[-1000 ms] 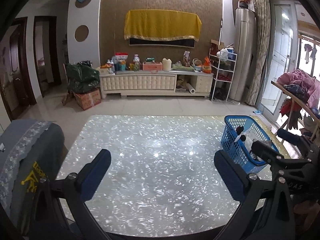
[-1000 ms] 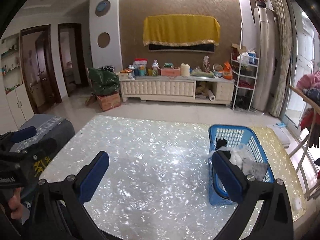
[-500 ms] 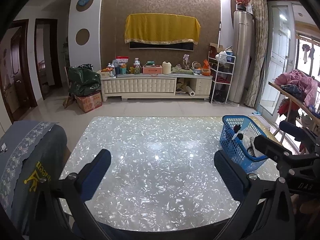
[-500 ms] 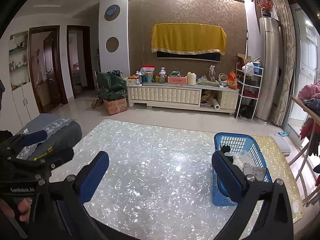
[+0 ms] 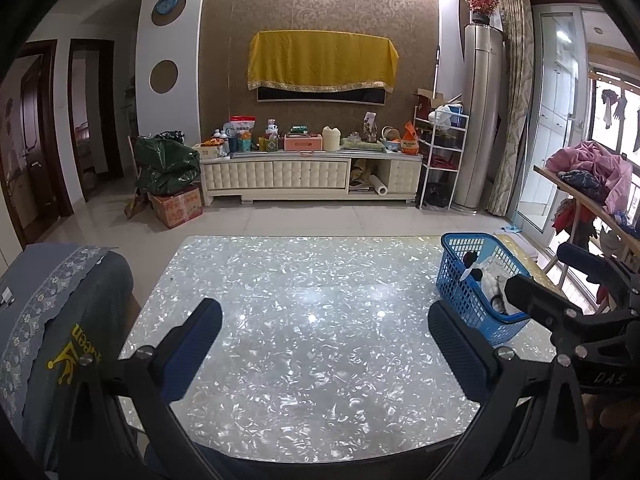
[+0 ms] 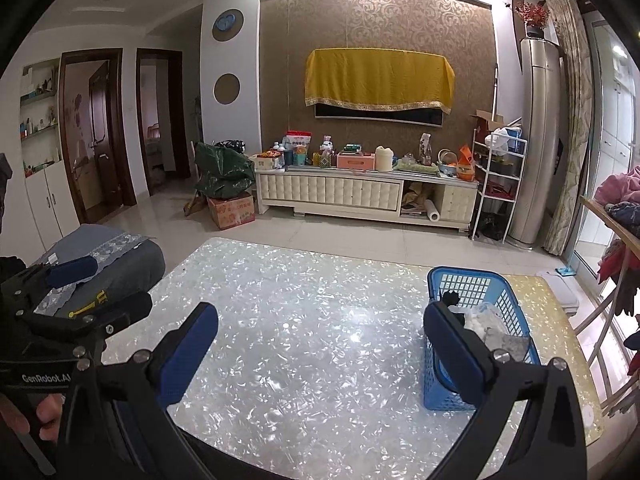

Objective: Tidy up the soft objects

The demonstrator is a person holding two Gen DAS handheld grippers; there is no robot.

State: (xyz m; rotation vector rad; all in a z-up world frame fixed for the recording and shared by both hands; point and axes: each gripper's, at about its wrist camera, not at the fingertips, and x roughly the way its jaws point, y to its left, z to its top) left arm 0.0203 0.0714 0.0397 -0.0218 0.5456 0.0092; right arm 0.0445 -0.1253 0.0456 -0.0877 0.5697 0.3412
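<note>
A blue plastic basket point(image 5: 464, 298) point(image 6: 476, 286) stands on the right part of the pearly white table point(image 5: 320, 280) point(image 6: 320, 320). It holds soft items: a white one point(image 6: 486, 318), a grey one point(image 6: 508, 344) and a black one point(image 6: 452, 298). My left gripper point(image 5: 322, 312) hovers open and empty over the table's near middle. My right gripper point(image 6: 320, 314) is open and empty too, its right finger point(image 6: 456, 348) overlapping the basket's near side. Each gripper also shows at the edge of the other's view, the right gripper point(image 5: 554, 276) beside the basket.
A grey cloth-covered seat point(image 5: 60, 308) point(image 6: 112, 256) stands against the table's left edge. A rack with piled clothes point(image 5: 588, 176) is at the far right. Across the tiled floor stands a cluttered white TV cabinet point(image 5: 296, 174).
Both views have tilted up and drawn back a little, so more of the room shows and the basket looks farther off. Both grippers stay open and empty.
</note>
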